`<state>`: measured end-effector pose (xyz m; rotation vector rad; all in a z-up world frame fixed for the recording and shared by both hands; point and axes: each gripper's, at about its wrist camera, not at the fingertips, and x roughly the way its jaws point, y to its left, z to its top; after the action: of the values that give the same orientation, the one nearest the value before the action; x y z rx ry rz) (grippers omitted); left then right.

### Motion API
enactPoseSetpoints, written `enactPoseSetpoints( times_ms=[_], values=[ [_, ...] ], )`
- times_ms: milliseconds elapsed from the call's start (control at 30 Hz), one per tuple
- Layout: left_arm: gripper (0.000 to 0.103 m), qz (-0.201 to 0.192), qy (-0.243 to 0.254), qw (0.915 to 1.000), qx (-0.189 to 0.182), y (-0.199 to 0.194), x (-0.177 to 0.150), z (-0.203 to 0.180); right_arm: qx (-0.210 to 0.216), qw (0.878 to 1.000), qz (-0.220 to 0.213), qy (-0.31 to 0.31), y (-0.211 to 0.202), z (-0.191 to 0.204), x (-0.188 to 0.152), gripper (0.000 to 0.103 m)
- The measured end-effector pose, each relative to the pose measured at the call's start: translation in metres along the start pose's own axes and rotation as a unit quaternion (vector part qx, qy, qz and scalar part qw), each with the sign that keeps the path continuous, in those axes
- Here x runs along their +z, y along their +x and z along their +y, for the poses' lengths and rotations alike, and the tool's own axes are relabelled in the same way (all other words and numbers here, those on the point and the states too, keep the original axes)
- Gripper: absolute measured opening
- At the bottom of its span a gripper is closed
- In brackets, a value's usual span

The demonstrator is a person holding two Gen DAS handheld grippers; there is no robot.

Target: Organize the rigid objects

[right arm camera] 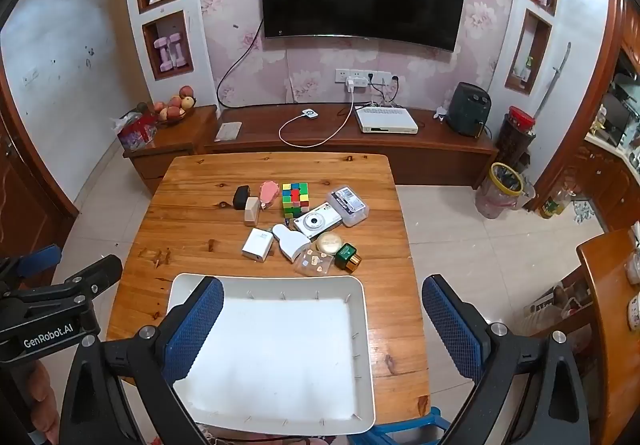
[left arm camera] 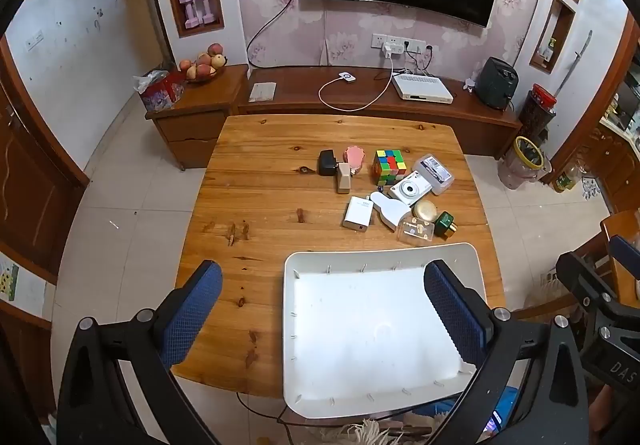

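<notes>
Nothing sorted yet, by the look: tray (right arm camera: 366, 325) is bare, sitting at table's near edge, w/ all items in a loose cluster just beyond it, mid-table.

L to R in right view: black adapter (right arm camera: 241, 197), beige block (right arm camera: 251, 211) touching it, pink piece (right arm camera: 269, 192), white charger (right arm camera: 258, 244), white holder (right arm camera: 291, 241), cube (right arm camera: 295, 199), camera (right arm camera: 316, 223), clear card case (right arm camera: 314, 263), gold tin (right arm camera: 329, 243), green bottle (right arm camera: 347, 257), clear box (right arm camera: 347, 205).

Left gripper (left arm camera: 322, 309) wide open, holding nothing, above table's near left. Right gripper (right arm camera: 322, 315) also wide, empty, over tray.

Obstacles: items on the right crowd and touch; holder leans by charger, so picks there look tight. Adapter side is freer.
</notes>
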<state>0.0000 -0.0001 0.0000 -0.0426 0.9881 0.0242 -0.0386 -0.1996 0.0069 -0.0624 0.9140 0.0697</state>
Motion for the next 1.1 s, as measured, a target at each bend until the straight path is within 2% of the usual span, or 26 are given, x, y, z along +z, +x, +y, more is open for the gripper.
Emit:
enactPoseSetpoints(
  times_ms=[1100],
  values=[
    [0.101,0.0,0.001,1.0,-0.002,-0.001,-0.0032,0.0017,0.005,1.0,0.0,0.004,-0.0013,0.0018,-0.0037,0.1]
  ],
)
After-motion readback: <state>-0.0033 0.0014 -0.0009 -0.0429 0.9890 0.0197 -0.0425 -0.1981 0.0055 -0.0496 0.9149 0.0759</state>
